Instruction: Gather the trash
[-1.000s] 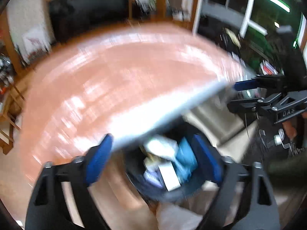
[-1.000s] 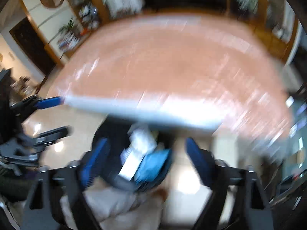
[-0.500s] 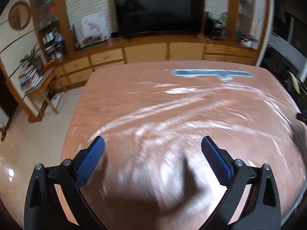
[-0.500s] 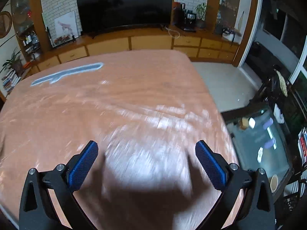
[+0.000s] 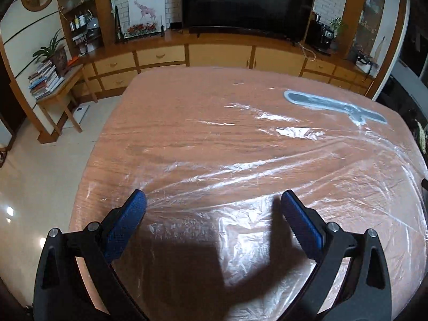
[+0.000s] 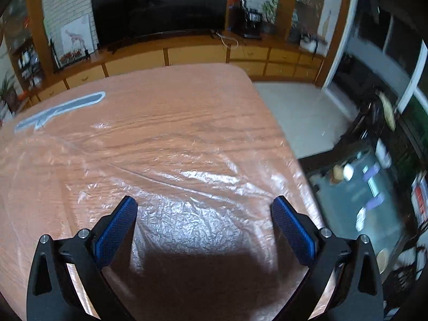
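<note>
My left gripper (image 5: 214, 200) hangs open over the near part of a wooden table (image 5: 203, 133) covered with clear crinkled plastic sheeting (image 5: 240, 171); nothing is between its blue pads. My right gripper (image 6: 204, 206) is also open and holds nothing, above the same table (image 6: 165, 123) near its right edge. No trash shows on the table in either view. A grey strip-shaped mark (image 5: 334, 105) lies under the sheeting at the far side, and the right wrist view shows that grey mark (image 6: 61, 108) at the far left. No bin is in view.
Beyond the table stand wooden cabinets (image 5: 219, 53) with a dark television (image 5: 248, 2). A small side table with stacked books (image 5: 46, 80) is at the left. Tiled floor (image 6: 299, 112) and a glass-topped table with items (image 6: 355, 192) lie to the right.
One second ago both grippers pointed down at a black bin with trash below the table edge. Both have since swung up and now face across the tabletop, still open.
</note>
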`<move>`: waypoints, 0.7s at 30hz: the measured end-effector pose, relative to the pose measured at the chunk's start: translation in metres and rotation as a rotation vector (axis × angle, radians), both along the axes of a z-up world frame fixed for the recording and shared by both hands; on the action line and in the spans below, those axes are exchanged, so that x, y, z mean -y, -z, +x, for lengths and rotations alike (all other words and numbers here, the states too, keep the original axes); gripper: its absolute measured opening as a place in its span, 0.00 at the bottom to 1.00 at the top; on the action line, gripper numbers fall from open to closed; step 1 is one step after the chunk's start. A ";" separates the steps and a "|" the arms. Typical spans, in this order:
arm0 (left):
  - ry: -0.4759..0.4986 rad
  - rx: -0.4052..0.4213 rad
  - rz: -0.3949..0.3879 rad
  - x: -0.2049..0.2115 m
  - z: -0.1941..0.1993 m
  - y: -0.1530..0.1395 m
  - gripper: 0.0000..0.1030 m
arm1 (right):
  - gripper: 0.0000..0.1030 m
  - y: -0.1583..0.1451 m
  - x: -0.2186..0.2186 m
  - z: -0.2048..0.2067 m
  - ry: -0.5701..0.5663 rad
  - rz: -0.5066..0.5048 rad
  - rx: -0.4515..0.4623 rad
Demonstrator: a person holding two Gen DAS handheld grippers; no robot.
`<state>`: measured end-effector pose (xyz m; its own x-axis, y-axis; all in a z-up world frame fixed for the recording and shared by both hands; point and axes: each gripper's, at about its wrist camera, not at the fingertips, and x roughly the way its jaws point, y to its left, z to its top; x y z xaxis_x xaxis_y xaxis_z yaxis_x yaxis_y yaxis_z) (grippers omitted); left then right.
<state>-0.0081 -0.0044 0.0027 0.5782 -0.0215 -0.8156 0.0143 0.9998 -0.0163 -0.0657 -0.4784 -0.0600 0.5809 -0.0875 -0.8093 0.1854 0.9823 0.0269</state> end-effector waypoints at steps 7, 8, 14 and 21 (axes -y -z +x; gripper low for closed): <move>-0.001 -0.009 0.011 0.005 0.001 0.000 0.98 | 0.97 0.001 0.003 0.002 0.005 -0.005 -0.001; -0.001 -0.008 0.011 0.005 0.001 0.001 0.98 | 0.97 0.001 0.002 0.001 0.005 -0.005 -0.001; -0.001 -0.008 0.012 0.006 0.000 0.000 0.99 | 0.97 0.001 0.002 0.001 0.005 -0.005 -0.001; -0.001 -0.008 0.013 0.004 0.000 0.001 0.99 | 0.97 0.001 0.003 0.001 0.006 -0.005 -0.001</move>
